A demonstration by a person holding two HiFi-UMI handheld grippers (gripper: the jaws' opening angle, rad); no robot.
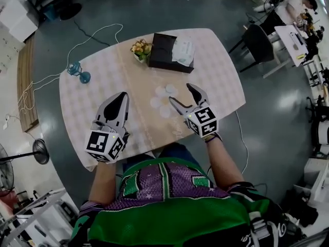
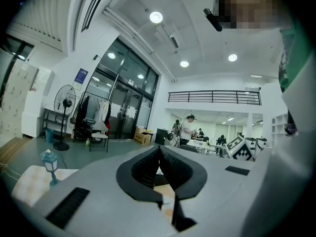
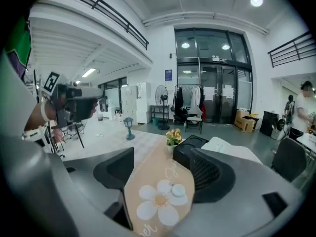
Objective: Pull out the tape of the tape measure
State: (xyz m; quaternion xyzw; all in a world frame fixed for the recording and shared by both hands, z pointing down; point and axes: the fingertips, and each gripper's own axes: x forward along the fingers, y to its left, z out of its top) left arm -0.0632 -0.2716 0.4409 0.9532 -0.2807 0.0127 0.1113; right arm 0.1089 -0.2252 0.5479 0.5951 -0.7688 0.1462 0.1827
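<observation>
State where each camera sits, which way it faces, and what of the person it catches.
Head view: on the person's head, looking steeply down at the table; shows both forearms, the shirt, left gripper shut, right gripper open.
Left gripper view: on the left gripper, looking along its closed jaws across the hall; shirt at right edge.
Right gripper view: on the right gripper, looking along its parted jaws over the runner to the tissue box; shirt at left edge.
Shared: the blue lamp shows in all three.
</observation>
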